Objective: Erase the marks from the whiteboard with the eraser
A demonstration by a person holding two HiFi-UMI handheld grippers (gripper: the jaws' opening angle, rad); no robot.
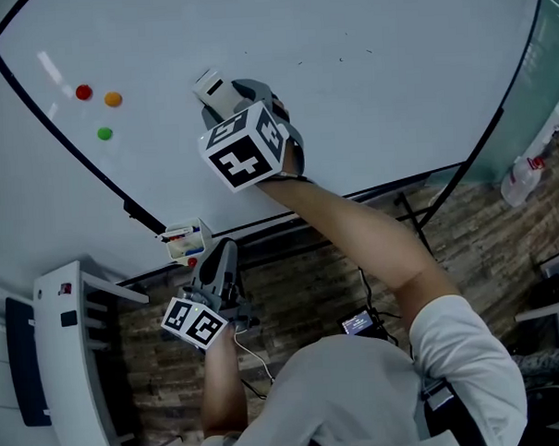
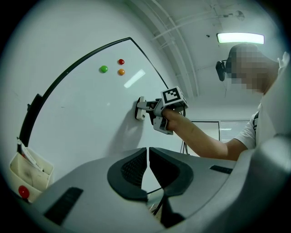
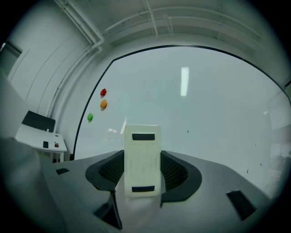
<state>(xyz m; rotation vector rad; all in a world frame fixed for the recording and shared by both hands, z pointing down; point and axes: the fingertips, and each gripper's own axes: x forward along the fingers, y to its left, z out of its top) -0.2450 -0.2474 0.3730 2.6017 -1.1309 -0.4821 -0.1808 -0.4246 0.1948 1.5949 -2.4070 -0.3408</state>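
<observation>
My right gripper [image 1: 220, 92] is shut on a white eraser [image 3: 142, 159], its jaws pressed on both sides of it, and holds it against the whiteboard [image 1: 366, 93]. The left gripper view shows the eraser [image 2: 140, 108] flat on the whiteboard [image 2: 82, 118]. The whiteboard [image 3: 204, 113] is almost bare, with only a few tiny dark specks at its right. My left gripper [image 1: 221, 262] hangs low below the board's bottom edge, shut with nothing between its jaws [image 2: 148, 169].
Red [image 1: 83, 92], orange [image 1: 113, 99] and green [image 1: 104, 134] magnets sit at the board's upper left. A small holder with markers [image 1: 185, 239] hangs at the board's lower edge. A white rack [image 1: 68, 356] stands at the left, a spray bottle [image 1: 521, 177] at the right.
</observation>
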